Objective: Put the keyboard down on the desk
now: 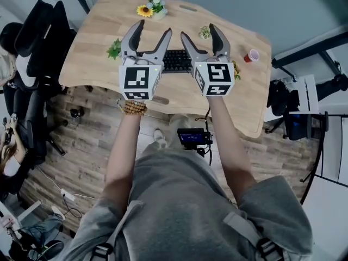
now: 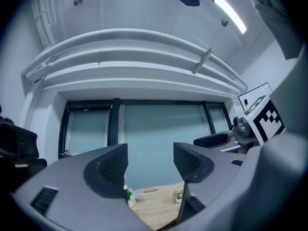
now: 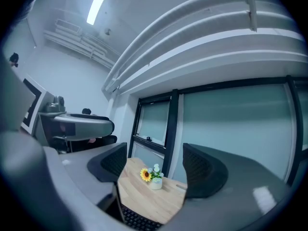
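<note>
Hovering over one keyboard (image 1: 176,60): left hand-held gripper (image 1: 154,27), right hand-held gripper (image 1: 198,30), agape.

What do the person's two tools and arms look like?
The left tool and the right tool each have two curved grey jaws with dark textured pads and a white cube bearing black square markers. The person wears a grey short-sleeved shirt and a brown bead bracelet on the left wrist.

black keyboard (image 1: 176,61), pale wood desk (image 1: 98,53)
</note>
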`<state>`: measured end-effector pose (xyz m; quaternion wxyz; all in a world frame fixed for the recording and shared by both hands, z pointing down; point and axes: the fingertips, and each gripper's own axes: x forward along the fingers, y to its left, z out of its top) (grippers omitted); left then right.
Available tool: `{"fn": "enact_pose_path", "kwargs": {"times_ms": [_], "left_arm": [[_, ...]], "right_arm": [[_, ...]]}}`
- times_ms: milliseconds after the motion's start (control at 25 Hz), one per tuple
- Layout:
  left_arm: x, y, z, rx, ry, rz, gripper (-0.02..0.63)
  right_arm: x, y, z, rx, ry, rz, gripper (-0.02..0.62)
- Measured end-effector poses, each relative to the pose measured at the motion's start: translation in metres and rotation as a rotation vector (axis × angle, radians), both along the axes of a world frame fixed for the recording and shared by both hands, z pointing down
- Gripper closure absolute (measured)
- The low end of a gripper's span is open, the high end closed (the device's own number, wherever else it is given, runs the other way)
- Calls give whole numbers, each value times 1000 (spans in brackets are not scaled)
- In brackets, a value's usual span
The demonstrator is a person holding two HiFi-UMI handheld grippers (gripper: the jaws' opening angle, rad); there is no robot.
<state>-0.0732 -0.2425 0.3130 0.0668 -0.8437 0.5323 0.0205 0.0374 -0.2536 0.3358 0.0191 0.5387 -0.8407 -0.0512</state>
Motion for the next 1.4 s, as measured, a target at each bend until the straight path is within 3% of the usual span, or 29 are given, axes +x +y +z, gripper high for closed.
{"fn": "enact_pose_path", "kwargs": {"times_ms": [400, 720, 1400], "left_arm": [[-3, 40, -18, 72, 20, -37, 355], [-5, 56, -6, 60, 14, -48, 388], [1, 69, 42, -5, 10, -29, 454]], "right_arm": [[-13, 43, -14, 68, 12, -14, 242], [-21, 67, -7, 94, 24, -15, 316], [-20, 83, 39, 37, 7, -23, 397]]}}
